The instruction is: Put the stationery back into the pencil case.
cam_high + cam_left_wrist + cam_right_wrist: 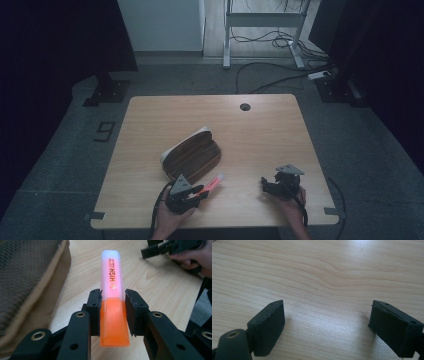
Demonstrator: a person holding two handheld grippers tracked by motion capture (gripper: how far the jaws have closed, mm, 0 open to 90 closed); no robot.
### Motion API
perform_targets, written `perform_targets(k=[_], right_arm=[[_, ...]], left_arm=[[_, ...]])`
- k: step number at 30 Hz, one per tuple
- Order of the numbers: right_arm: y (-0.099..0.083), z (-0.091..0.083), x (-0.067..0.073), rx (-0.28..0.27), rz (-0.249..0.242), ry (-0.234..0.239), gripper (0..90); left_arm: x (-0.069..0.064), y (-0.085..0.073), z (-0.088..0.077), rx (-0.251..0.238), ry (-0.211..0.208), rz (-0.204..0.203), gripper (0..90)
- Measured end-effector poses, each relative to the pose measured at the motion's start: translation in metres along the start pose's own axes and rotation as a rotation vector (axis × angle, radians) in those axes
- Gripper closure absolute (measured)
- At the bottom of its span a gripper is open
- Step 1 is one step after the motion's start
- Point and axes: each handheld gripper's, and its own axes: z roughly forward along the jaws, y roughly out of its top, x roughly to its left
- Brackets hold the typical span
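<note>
A light wooden table [260, 125] with rounded corners and a cable hole [244, 106] near its far edge stands on grey carpet [365, 150]. Beyond it, a white desk frame [264, 20] rises over tangled cables [280, 40], beside a pale wall [160, 22]. Dark curtains [55, 40] close in left and right. The light is dim.

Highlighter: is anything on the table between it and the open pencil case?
Nothing visible. The left gripper holds the highlighter beside the pencil case, with bare table between them. The right gripper rests apart, open.
</note>
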Motion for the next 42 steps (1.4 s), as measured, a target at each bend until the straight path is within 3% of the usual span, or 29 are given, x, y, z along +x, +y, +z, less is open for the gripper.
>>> perform_targets(k=[10, 28, 42], right_arm=[[0.0, 0.0, 0.0, 0.0, 0.0, 0.0, 12.7], [0.0, 0.0, 0.0, 0.0, 0.0, 0.0, 12.7], [0.0, 0.0, 0.0, 0.0, 0.001, 0.0, 12.6]], left_arm=[[0.015, 0.016, -0.021, -0.061, -0.006, -0.024, 67.2], [0.05, 0.045, -0.026, -0.037, 0.034, -0.028, 67.2], [0.076, 0.048, -0.024, -0.029, 0.078, -0.055, 67.1]])
